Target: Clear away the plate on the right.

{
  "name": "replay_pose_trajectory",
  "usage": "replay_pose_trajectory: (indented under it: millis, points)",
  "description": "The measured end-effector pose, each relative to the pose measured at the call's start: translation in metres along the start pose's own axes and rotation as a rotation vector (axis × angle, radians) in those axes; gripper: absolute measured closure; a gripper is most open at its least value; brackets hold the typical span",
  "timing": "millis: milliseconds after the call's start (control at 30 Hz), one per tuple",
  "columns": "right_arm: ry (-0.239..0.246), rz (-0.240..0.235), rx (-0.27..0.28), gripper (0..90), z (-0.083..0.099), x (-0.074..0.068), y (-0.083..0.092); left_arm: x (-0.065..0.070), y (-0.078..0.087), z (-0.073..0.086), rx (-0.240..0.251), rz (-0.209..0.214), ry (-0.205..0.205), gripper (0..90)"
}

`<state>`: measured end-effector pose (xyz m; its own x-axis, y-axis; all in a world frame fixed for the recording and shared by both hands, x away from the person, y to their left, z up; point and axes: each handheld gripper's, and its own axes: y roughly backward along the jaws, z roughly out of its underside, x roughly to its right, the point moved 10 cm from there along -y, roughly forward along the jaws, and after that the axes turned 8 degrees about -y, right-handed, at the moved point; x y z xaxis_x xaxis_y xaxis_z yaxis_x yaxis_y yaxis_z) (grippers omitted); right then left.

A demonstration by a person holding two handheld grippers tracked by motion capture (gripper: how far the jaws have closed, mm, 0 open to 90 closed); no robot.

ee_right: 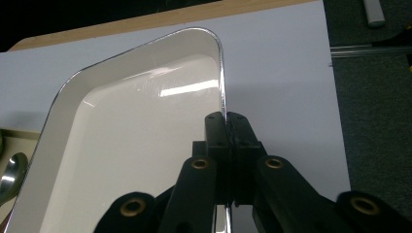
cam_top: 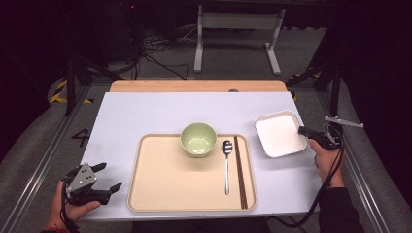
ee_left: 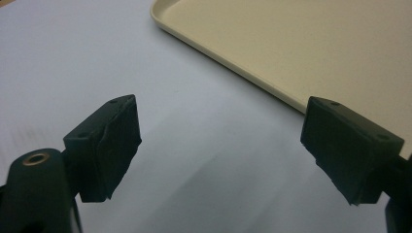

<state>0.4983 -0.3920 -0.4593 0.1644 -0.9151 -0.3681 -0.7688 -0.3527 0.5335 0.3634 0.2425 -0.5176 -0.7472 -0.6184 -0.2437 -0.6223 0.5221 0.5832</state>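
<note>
- The right gripper (ee_right: pixel 226 119) is pinching the rim of the white square dish (ee_right: pixel 131 145), its jaws closed tight on the thin wall, one inside and one outside.
- The white square dish (cam_top: pixel 279 133) is resting on the white table (cam_top: pixel 145 114), just beside the right edge of the beige tray (cam_top: pixel 160 194) and apart from it.
- The dish is appearing stiff, glossy and probably slippery; it is likely light but breakable, so a rim grip is risking tilt or slip when lifting.
- A hold at mid-rim, as here, is looking sound; lifting slowly and keeping the dish level is seeming advisable.
- The left gripper (cam_top: pixel 104 177) is waiting with its jaws spread wide and holding nothing, over bare table just beside the tray's left edge (ee_left: pixel 228 68).
- The tray is carrying a green bowl (cam_top: pixel 198 139), a spoon (cam_top: pixel 227 165) and chopsticks (cam_top: pixel 240 170).
</note>
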Motion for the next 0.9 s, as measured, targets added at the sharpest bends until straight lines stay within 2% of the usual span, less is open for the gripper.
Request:
replay_pose_trajectory:
  millis: [167, 567, 767, 800, 900]
  points:
    - [0.006, -0.014, 0.018, 89.9, -0.003, -0.006, 0.003, 0.001, 0.001, -0.001, 0.002, -0.005, -0.002, 15.3]
    - [0.035, -0.086, 0.080, 89.9, -0.014, -0.030, 0.018, 0.001, 0.003, -0.003, 0.005, -0.009, -0.009, 15.2]
    - [0.053, -0.110, 0.085, 89.9, -0.016, -0.039, 0.020, 0.001, 0.003, -0.003, 0.008, -0.009, -0.008, 15.1]
    - [0.070, -0.125, 0.085, 89.9, -0.016, -0.047, 0.021, 0.001, 0.003, -0.003, 0.007, -0.009, -0.008, 15.1]
    - [0.079, -0.145, 0.086, 89.9, -0.016, -0.055, 0.021, 0.001, 0.004, -0.003, 0.008, -0.014, -0.007, 15.1]
